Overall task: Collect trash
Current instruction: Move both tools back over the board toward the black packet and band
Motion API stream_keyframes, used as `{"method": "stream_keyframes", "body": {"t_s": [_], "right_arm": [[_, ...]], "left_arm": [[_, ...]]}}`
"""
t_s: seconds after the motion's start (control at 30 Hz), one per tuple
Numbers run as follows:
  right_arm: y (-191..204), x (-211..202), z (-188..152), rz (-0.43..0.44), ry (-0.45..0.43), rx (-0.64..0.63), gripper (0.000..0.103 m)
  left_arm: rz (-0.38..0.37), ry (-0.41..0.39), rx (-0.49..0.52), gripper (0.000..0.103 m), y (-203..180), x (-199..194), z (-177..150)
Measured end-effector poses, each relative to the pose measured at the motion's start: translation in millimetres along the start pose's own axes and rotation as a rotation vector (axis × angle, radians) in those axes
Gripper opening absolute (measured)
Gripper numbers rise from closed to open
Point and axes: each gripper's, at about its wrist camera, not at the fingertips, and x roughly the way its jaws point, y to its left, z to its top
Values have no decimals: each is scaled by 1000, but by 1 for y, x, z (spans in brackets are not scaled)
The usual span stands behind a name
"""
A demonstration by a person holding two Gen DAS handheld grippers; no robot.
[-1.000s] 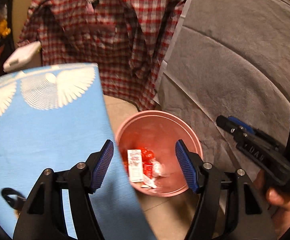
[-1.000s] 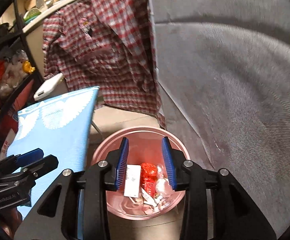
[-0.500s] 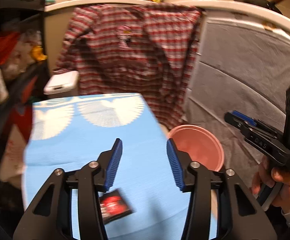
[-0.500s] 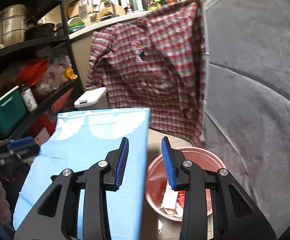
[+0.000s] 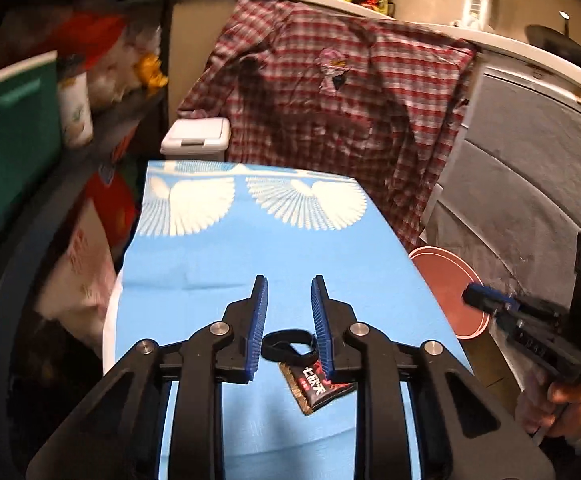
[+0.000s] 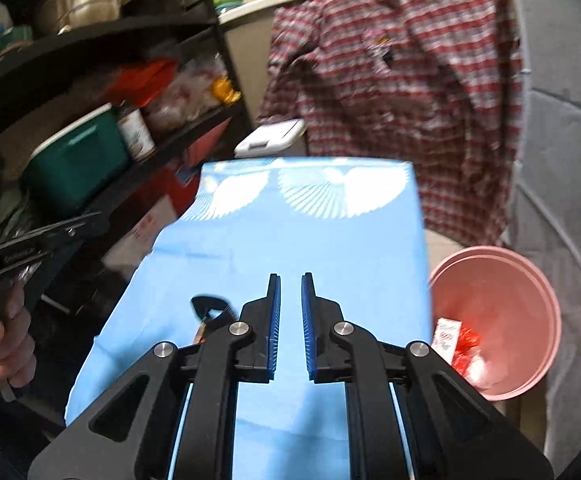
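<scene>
A dark red-and-black snack wrapper (image 5: 317,386) lies on the blue cloth-covered table (image 5: 250,256), beside a black loop-shaped band (image 5: 288,346). My left gripper (image 5: 289,292) hovers above them, jaws a little apart and empty. My right gripper (image 6: 290,290) is over the table's near part, jaws narrowly apart and empty; it also shows in the left wrist view (image 5: 486,300). The pink trash basin (image 6: 502,280) stands on the floor right of the table and holds a white carton (image 6: 446,338) and red wrappers (image 6: 466,344). The black band (image 6: 210,306) shows left of my right gripper.
A red plaid shirt (image 5: 342,112) hangs behind the table. A dark shelf rack (image 6: 90,120) with a green bin (image 6: 78,160) and jars stands at the left. A white lidded bin (image 5: 196,140) sits behind the table. A grey fabric wall (image 6: 562,140) is at the right.
Both grippers swung up and left from over the pink basin to over the blue table. The left jaws narrowed. The wrapper and black band came into view under the left gripper.
</scene>
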Motion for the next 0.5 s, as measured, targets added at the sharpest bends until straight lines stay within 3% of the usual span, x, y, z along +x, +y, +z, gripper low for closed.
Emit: {"method": "stream_keyframes", "body": {"t_s": [0.2, 0.5], "right_arm": [[10, 30, -14, 59, 100, -8, 11], [16, 77, -32, 127, 251, -6, 14]], "left_arm": [[-14, 33, -46, 23, 19, 13, -9], [-30, 78, -28, 23, 28, 34, -22]]}}
